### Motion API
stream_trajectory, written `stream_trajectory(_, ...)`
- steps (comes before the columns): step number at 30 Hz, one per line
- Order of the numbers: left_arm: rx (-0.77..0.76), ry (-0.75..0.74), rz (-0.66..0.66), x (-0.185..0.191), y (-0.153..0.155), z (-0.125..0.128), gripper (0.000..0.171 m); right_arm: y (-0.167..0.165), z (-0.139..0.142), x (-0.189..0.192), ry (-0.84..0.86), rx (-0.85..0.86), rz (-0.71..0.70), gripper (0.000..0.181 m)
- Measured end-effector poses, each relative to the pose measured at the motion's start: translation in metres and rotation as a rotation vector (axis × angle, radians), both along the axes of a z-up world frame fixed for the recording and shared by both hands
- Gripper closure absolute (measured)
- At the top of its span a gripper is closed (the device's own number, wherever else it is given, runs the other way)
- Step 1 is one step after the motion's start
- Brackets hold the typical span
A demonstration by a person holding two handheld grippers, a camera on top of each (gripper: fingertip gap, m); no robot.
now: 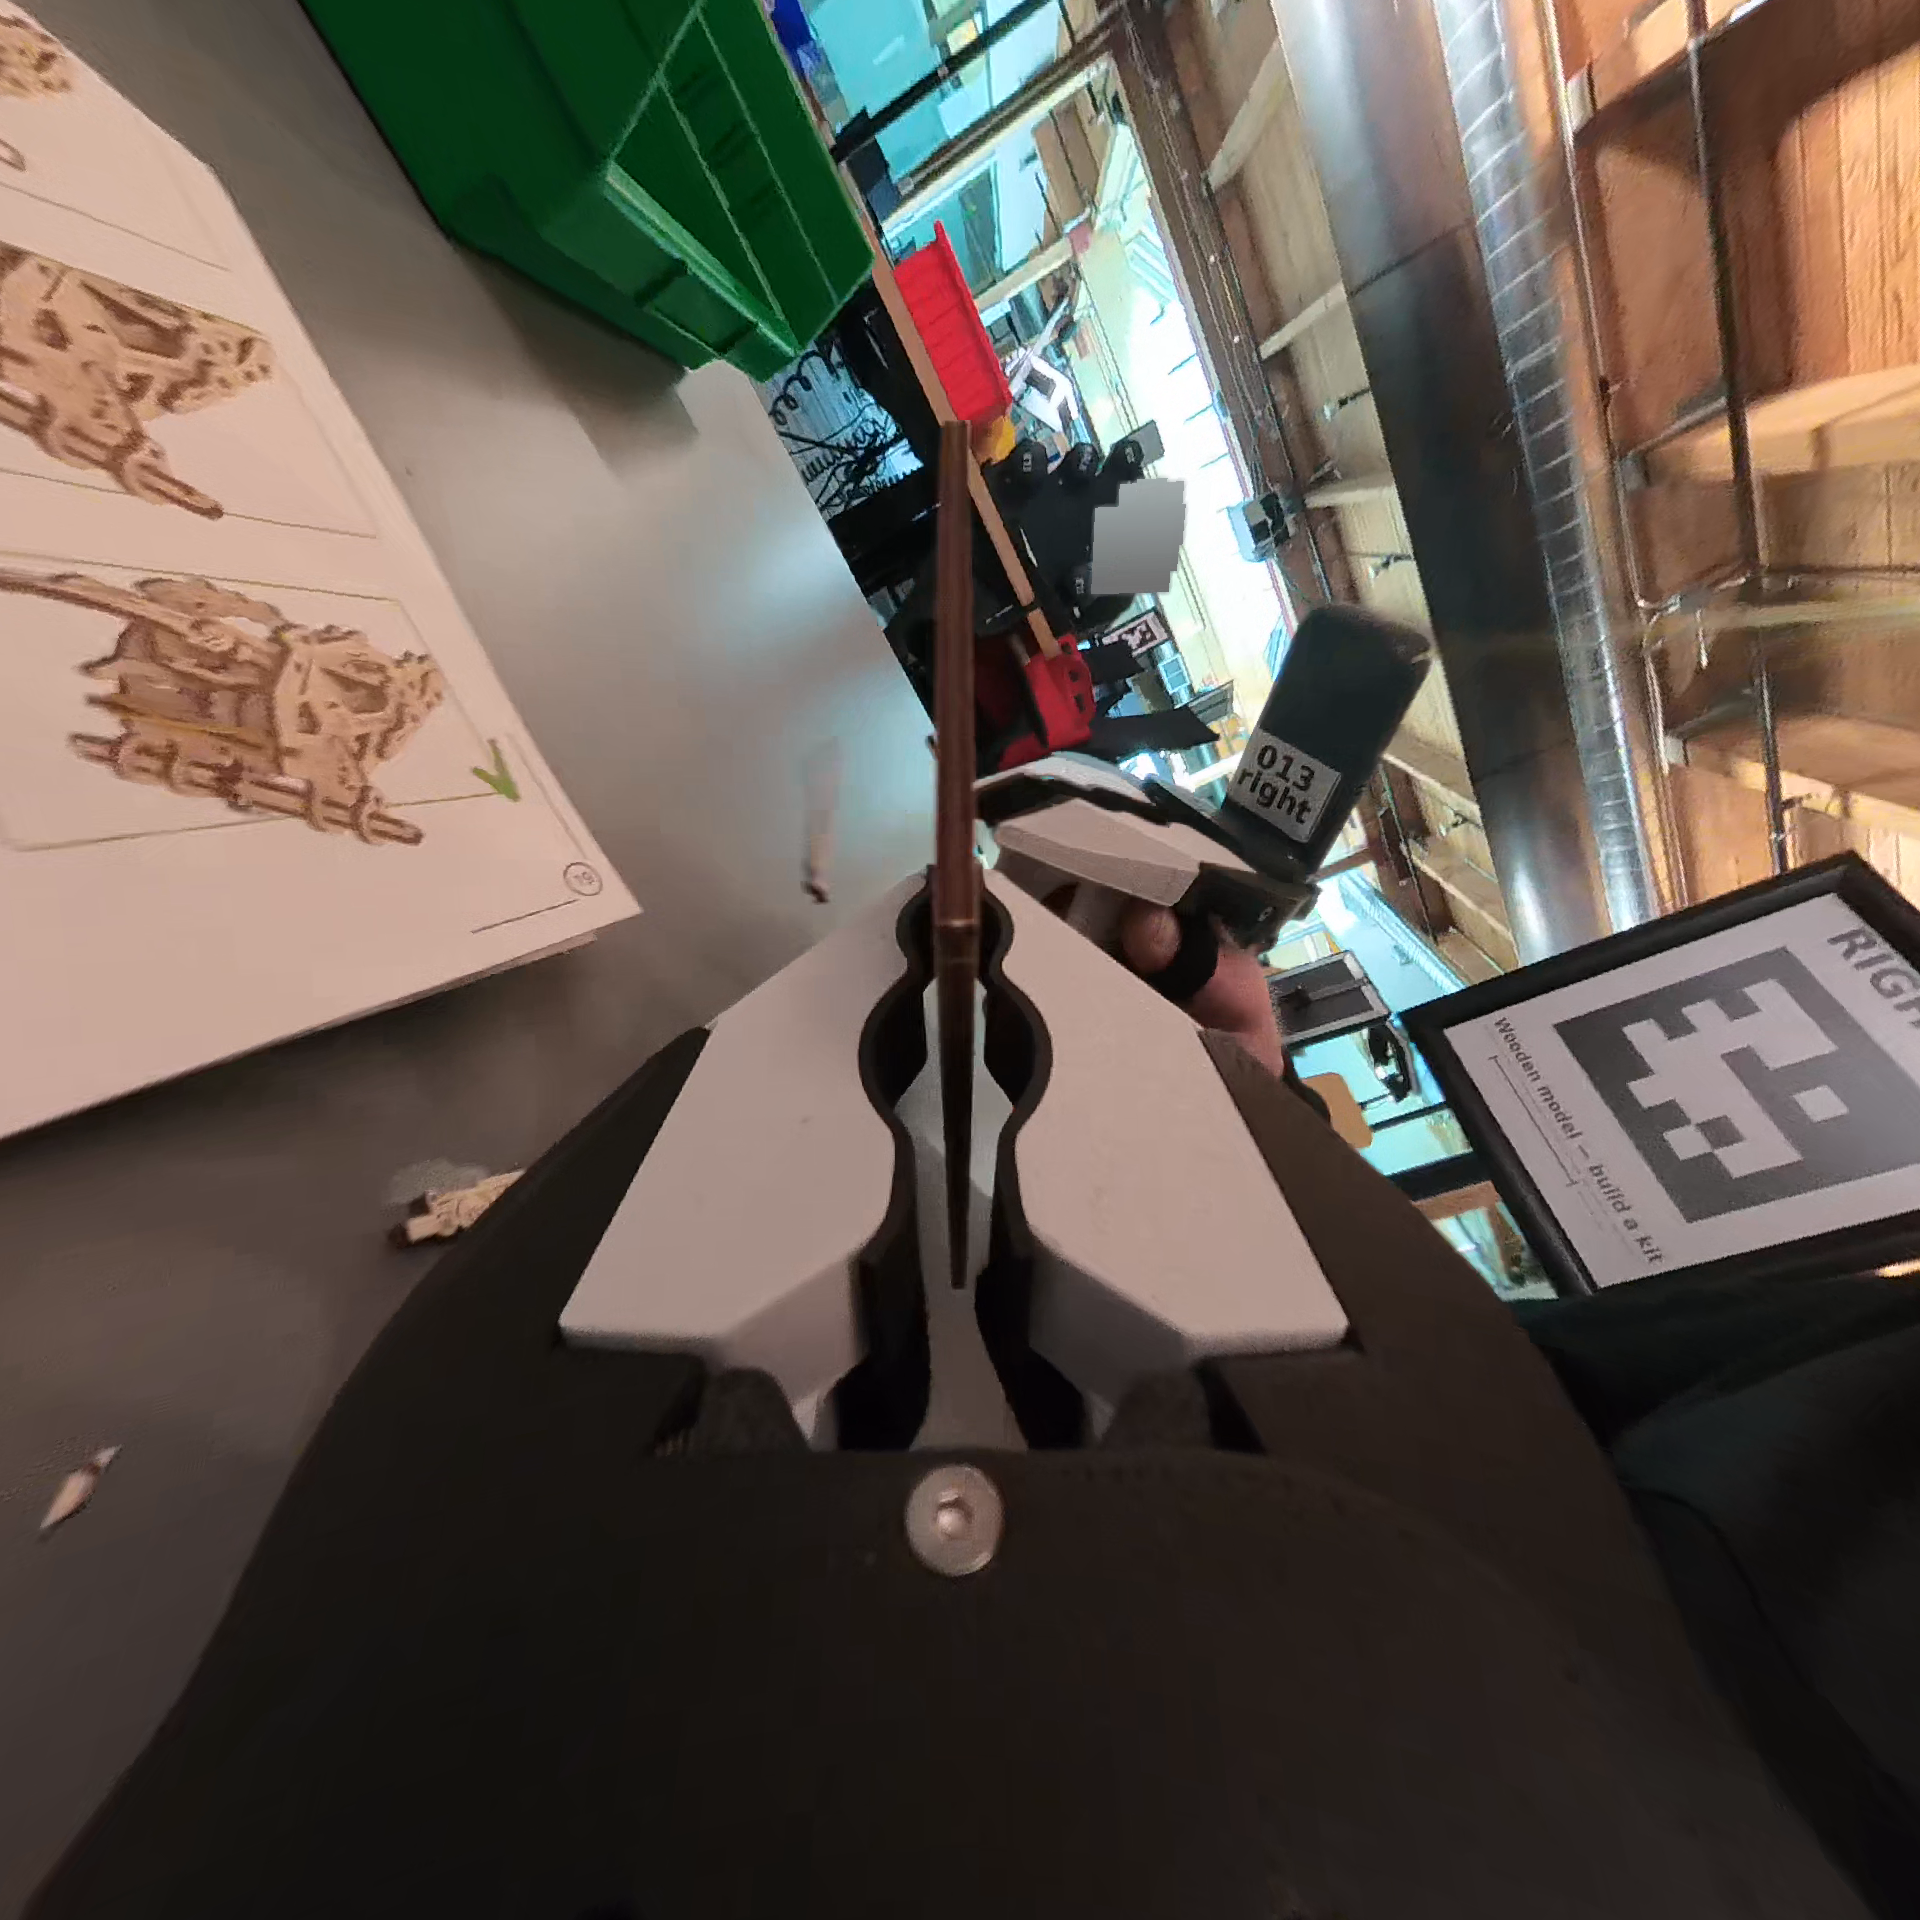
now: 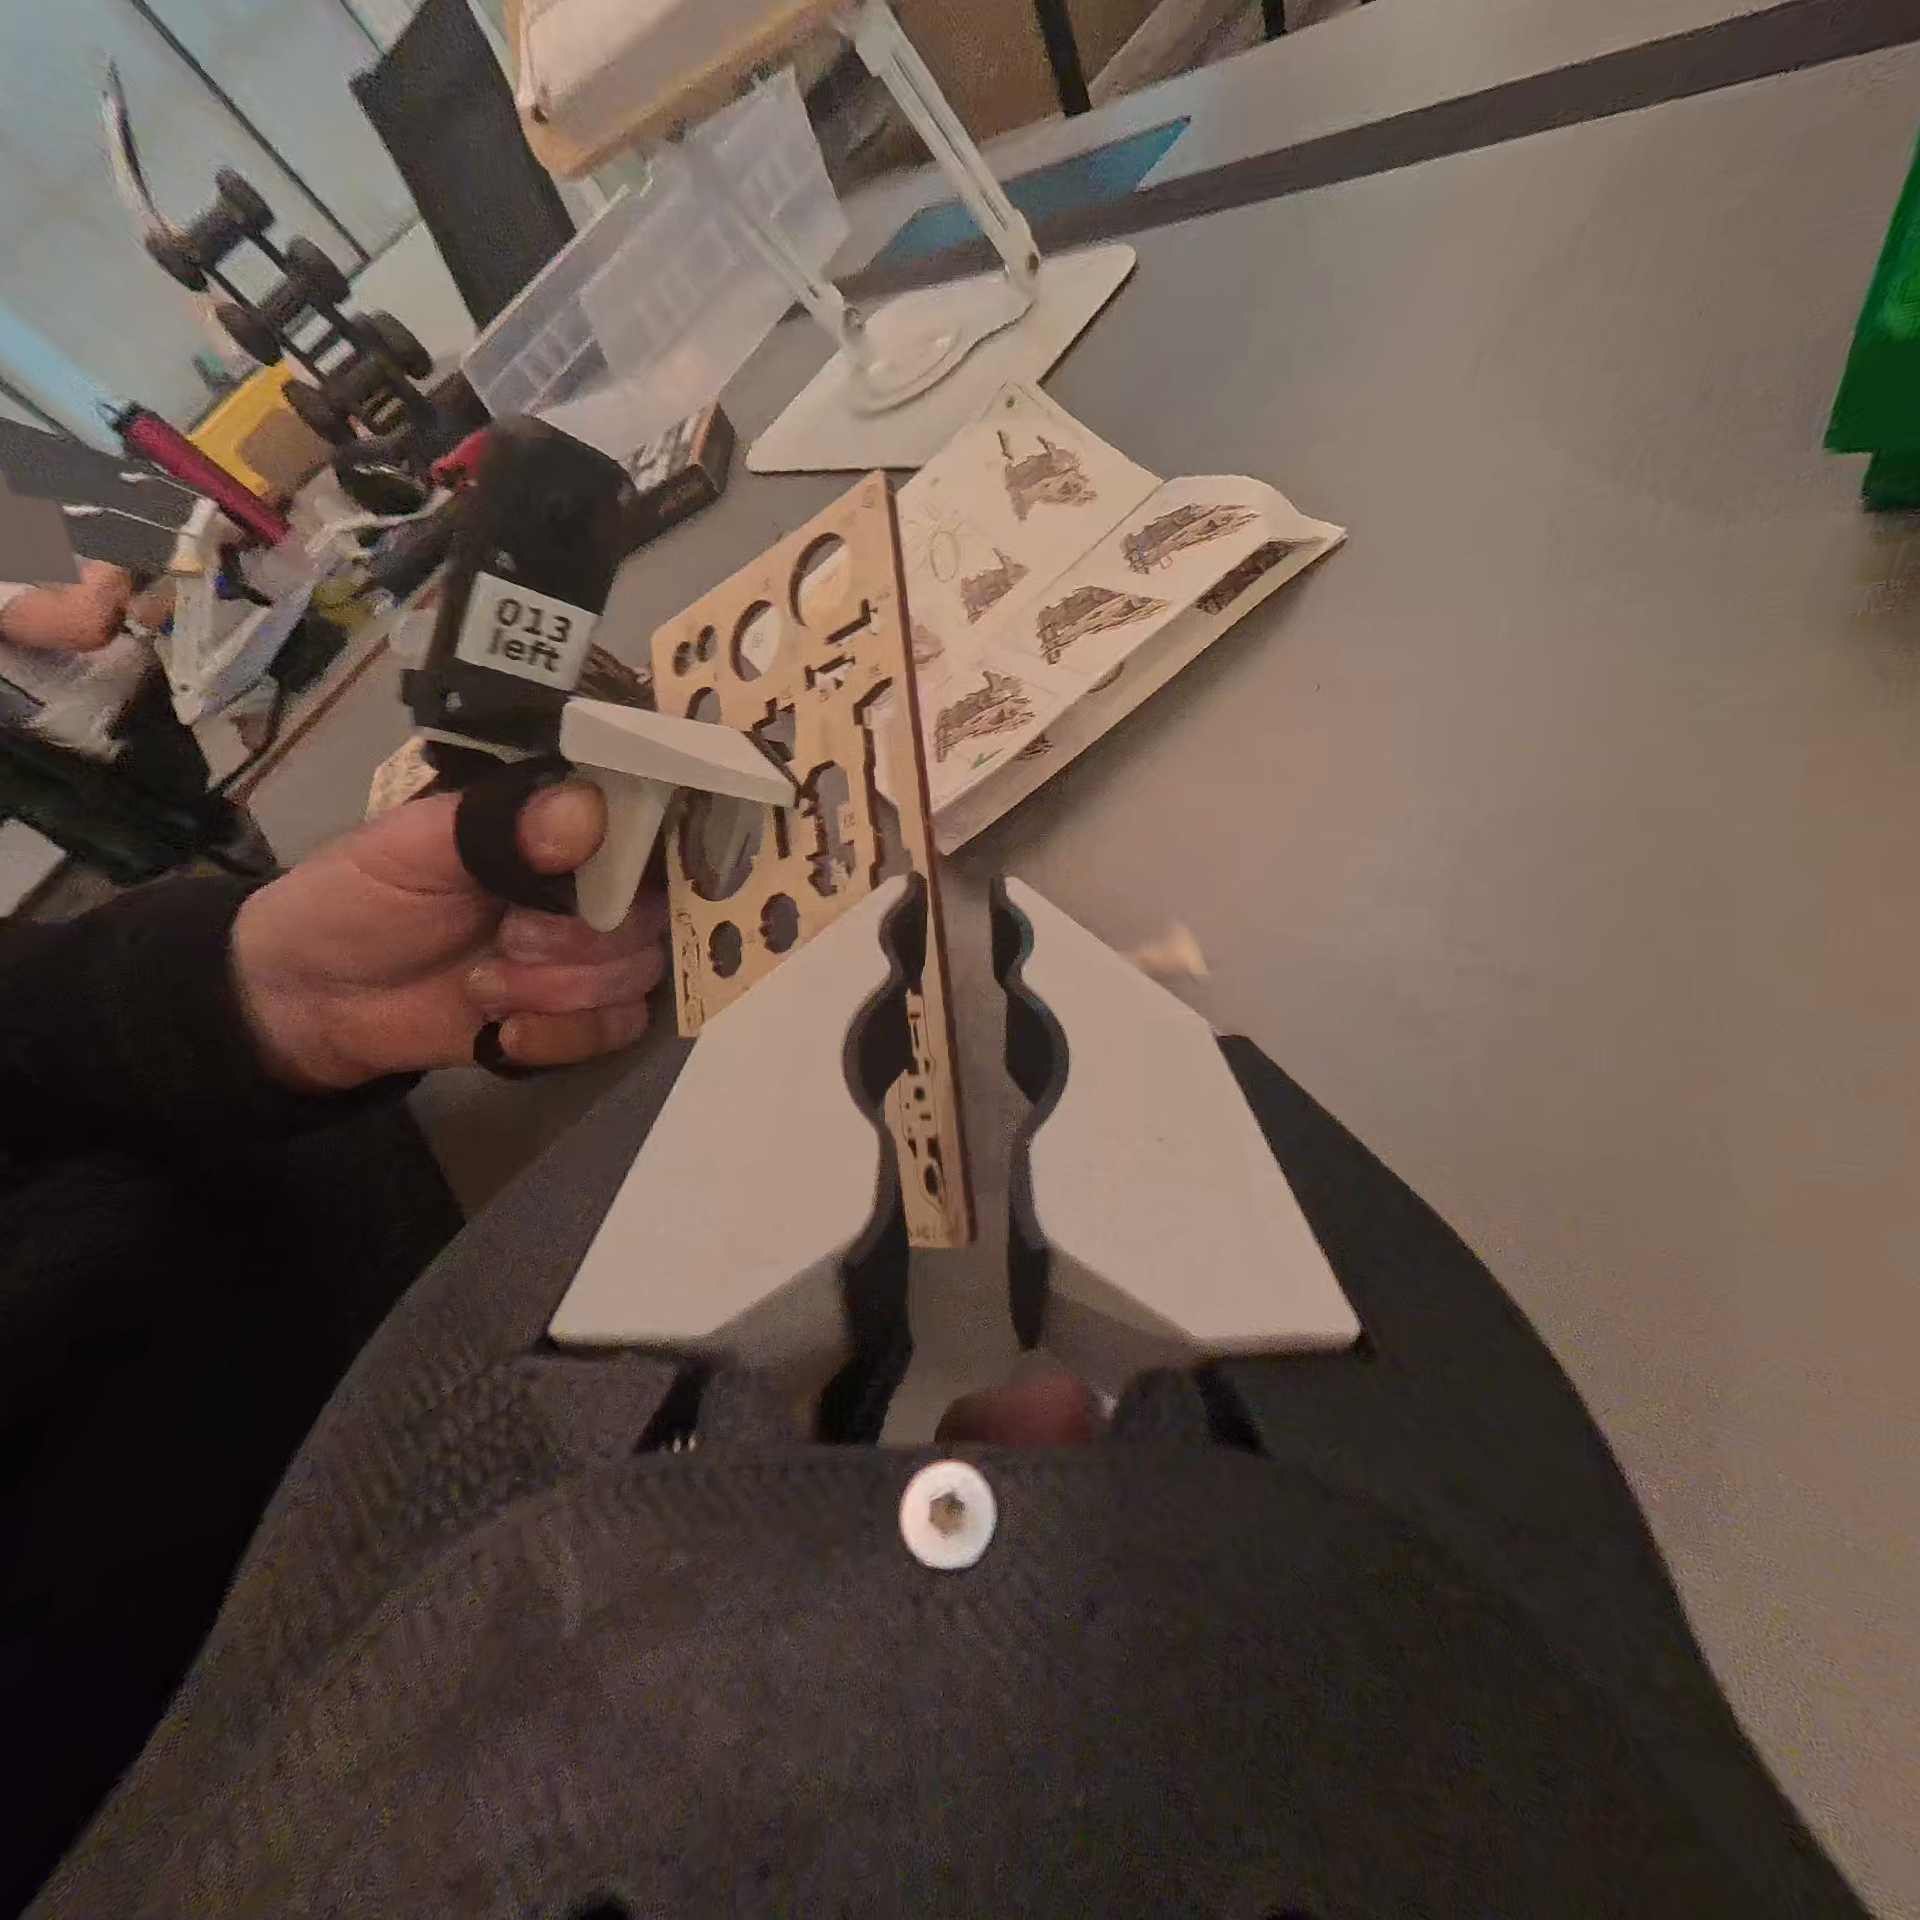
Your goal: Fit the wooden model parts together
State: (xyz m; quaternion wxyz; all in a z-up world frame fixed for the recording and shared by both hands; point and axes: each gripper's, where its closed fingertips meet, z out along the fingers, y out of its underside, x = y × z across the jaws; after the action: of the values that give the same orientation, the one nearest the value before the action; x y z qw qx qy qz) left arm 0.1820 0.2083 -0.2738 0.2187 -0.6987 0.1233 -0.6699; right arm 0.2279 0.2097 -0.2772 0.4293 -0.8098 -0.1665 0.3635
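Lettered stickers on both grippers; framed sign [image 1: 1704, 1081].

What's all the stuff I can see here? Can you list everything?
wooden sheet: one, tan, punched with holes, held on edge above the table
booklet: one, white, open on the table
bin: one, green, far side of the table
framed sign: one, black frame, at right
stand: one, clear, behind the booklet
wood scraps: few, pale, on the grey table
left hand-held gripper: shut on the sheet
right hand-held gripper: sheet's edge between its fingers
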Motion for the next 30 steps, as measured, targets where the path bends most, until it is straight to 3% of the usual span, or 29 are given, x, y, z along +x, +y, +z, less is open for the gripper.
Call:
stream_trajectory(8, -0.023, -0.02, -0.01, 0.0, -0.003, 0.002, 0.171, -0.015, -0.01, 0.007, 0.013, -0.039, 0.007, 0.17)
stream_trajectory(12, -0.022, -0.055, -0.018, -0.002, -0.007, 0.008, 0.171, -0.03, -0.009, 0.0, 0.041, -0.046, 0.083, 0.166)
stream_trajectory(15, -0.015, -0.086, -0.039, -0.003, -0.015, 0.016, 0.17, -0.041, -0.004, -0.012, 0.121, -0.04, 0.153, 0.176)
stream_trajectory(18, 0.025, -0.133, -0.077, -0.012, -0.028, 0.03, 0.169, -0.054, 0.011, -0.021, 0.311, -0.053, 0.215, 0.179)
stream_trajectory(20, 0.083, -0.161, -0.1, -0.016, -0.04, 0.04, 0.158, -0.063, 0.015, -0.03, 0.375, -0.054, 0.247, 0.179)
stream_trajectory(24, 0.115, -0.231, -0.159, -0.026, -0.063, 0.05, 0.153, -0.075, 0.028, -0.049, 0.477, -0.022, 0.309, 0.18)
stream_trajectory(30, 0.149, -0.162, -0.154, -0.039, -0.071, 0.04, 0.169, -0.079, 0.033, -0.078, 0.486, -0.009, 0.349, 0.18)
